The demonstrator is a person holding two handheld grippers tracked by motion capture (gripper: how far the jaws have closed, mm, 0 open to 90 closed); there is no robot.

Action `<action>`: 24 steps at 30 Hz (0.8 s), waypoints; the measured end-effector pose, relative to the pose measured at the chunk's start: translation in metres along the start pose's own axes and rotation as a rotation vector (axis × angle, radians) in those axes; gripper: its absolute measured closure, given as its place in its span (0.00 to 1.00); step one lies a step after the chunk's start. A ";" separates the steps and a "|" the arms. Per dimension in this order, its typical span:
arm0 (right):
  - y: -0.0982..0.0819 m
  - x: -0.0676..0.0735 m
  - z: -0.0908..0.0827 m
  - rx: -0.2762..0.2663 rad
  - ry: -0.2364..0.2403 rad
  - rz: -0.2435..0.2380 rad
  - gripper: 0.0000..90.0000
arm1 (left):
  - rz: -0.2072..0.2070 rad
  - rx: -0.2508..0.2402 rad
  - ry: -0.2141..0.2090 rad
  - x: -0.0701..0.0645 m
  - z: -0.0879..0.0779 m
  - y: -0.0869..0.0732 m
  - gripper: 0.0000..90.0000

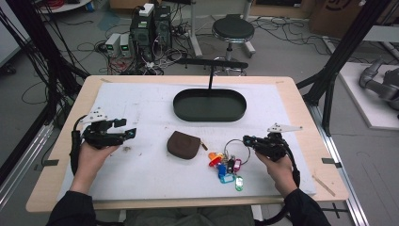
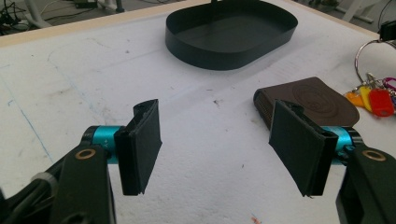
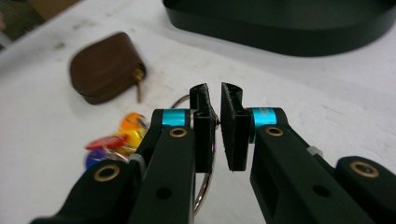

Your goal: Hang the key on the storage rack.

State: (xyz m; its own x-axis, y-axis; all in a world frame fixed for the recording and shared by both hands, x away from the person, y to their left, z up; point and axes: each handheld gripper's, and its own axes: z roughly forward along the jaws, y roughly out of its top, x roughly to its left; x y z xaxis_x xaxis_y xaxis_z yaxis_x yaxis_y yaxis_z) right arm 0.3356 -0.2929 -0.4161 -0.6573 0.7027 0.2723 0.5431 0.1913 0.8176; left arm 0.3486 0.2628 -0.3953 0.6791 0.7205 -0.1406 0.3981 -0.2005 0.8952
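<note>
Key ring (image 1: 234,151) pinched by right gripper (image 1: 246,139), clear of tray (image 1: 209,115); left gripper (image 1: 130,128) gapes over bare mat.

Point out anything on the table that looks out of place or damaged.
Nothing looks damaged or spilled. The tray sits upright, the pouch lies flat, and the key ring is pinched in the right gripper. The white mat carries only scuffs and specks.

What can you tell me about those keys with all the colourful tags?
The key ring is a big silvery wire loop carrying plastic-looking tags: orange, red, blue, pink, green and a dark one. The tags fan out on the white mat, just right of the brown pouch without touching it. The right gripper has its jaws pinched on the loop's right side, which looks slightly raised.
</note>
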 end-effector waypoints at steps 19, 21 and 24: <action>-0.009 -0.005 0.030 0.203 -0.116 -0.114 0.79 | 0.010 0.013 -0.009 -0.003 0.007 0.001 0.37; -0.011 -0.002 0.037 0.248 -0.134 -0.168 0.80 | 0.012 0.016 -0.011 -0.003 0.006 0.001 0.37; -0.010 0.001 0.039 0.253 -0.165 -0.222 0.86 | 0.006 0.013 -0.010 -0.003 0.006 0.000 0.37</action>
State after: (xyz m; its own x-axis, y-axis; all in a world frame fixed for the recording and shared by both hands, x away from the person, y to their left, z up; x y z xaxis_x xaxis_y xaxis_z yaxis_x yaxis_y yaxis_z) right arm 0.3496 -0.2675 -0.4440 -0.6914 0.7224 -0.0001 0.5223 0.5000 0.6908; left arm 0.3503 0.2562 -0.3974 0.6880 0.7122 -0.1393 0.4018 -0.2139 0.8904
